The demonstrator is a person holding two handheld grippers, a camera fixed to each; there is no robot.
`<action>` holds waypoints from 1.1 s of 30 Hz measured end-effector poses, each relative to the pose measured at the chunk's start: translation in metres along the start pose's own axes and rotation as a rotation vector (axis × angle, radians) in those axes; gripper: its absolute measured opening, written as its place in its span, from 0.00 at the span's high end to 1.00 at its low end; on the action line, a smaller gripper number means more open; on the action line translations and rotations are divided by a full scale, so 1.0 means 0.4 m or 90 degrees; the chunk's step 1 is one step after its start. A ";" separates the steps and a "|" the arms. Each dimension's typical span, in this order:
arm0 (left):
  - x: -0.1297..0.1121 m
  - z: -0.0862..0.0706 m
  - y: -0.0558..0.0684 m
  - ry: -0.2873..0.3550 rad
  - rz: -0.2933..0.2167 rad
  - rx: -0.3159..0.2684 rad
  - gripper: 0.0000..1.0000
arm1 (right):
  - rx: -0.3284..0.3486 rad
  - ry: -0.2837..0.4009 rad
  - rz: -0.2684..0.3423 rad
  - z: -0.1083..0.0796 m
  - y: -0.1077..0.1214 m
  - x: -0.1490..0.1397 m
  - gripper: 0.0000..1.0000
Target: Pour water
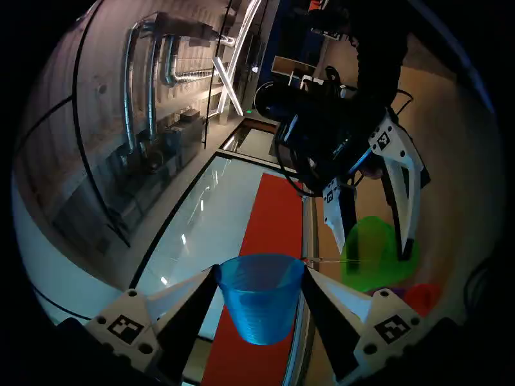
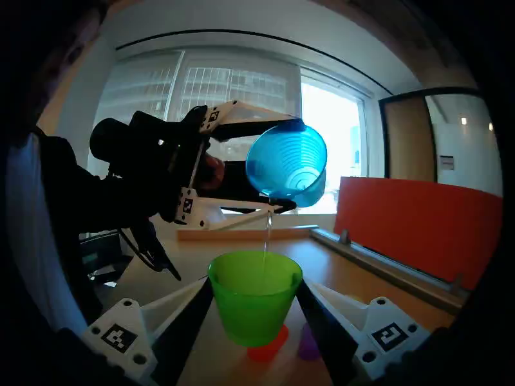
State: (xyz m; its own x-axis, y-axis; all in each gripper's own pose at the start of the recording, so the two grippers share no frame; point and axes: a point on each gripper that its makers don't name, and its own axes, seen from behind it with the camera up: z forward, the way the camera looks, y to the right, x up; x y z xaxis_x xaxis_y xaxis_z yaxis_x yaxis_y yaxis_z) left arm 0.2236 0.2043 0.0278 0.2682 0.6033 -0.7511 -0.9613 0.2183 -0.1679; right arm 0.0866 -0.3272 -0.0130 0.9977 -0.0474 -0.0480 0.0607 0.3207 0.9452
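Observation:
A blue plastic cup (image 1: pixel 261 305) sits between the fingers of my left gripper (image 1: pixel 261 273), which is shut on it. In the right gripper view the same blue cup (image 2: pixel 286 161) is tipped over, mouth towards the camera. A thin stream of water (image 2: pixel 266 235) falls from its rim into the green cup (image 2: pixel 254 299). My right gripper (image 2: pixel 254 283) is shut on that green cup and holds it upright just below the blue one. The left gripper view shows the green cup (image 1: pixel 370 248) held by the right gripper (image 1: pixel 373 257) farther off.
A wooden table (image 2: pixel 347 264) lies below, with a red cup (image 2: pixel 267 347) and a purple cup (image 2: pixel 309 344) under the green one. An orange-red divider panel (image 2: pixel 425 225) stands along the table's right side. Large windows are behind. A person in dark sleeves holds both grippers.

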 end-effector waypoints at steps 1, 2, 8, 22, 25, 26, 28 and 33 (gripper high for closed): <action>-0.001 0.000 0.000 0.000 0.002 0.000 0.11 | 0.000 0.000 0.000 0.000 0.000 -0.001 0.09; -0.001 0.000 0.000 -0.001 0.004 0.000 0.11 | 0.000 -0.001 -0.001 0.001 0.000 -0.001 0.09; -0.001 -0.001 0.002 -0.001 0.011 -0.001 0.11 | -0.001 -0.001 0.000 0.002 0.001 -0.003 0.09; 0.003 -0.002 0.005 -0.002 0.036 -0.002 0.11 | -0.001 -0.002 0.000 0.007 -0.002 -0.003 0.09; 0.003 -0.002 0.005 -0.002 0.043 -0.001 0.11 | -0.001 -0.003 0.000 0.006 -0.001 -0.004 0.09; 0.003 -0.002 0.005 -0.002 0.045 -0.002 0.11 | -0.002 -0.003 0.000 0.005 -0.001 -0.005 0.09; 0.003 -0.002 0.006 -0.002 0.050 -0.002 0.11 | -0.002 -0.003 0.000 0.005 -0.001 -0.005 0.09; 0.005 -0.003 0.006 -0.002 0.058 -0.001 0.11 | -0.002 -0.003 0.000 0.006 -0.001 -0.006 0.09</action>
State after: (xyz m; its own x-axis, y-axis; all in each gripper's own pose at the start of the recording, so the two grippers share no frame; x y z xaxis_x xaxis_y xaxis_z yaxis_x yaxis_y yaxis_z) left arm 0.2217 0.2052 0.0252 0.1794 0.6230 -0.7613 -0.9820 0.1605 -0.1000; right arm 0.0841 -0.3295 -0.0126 0.9976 -0.0520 -0.0464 0.0607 0.3236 0.9442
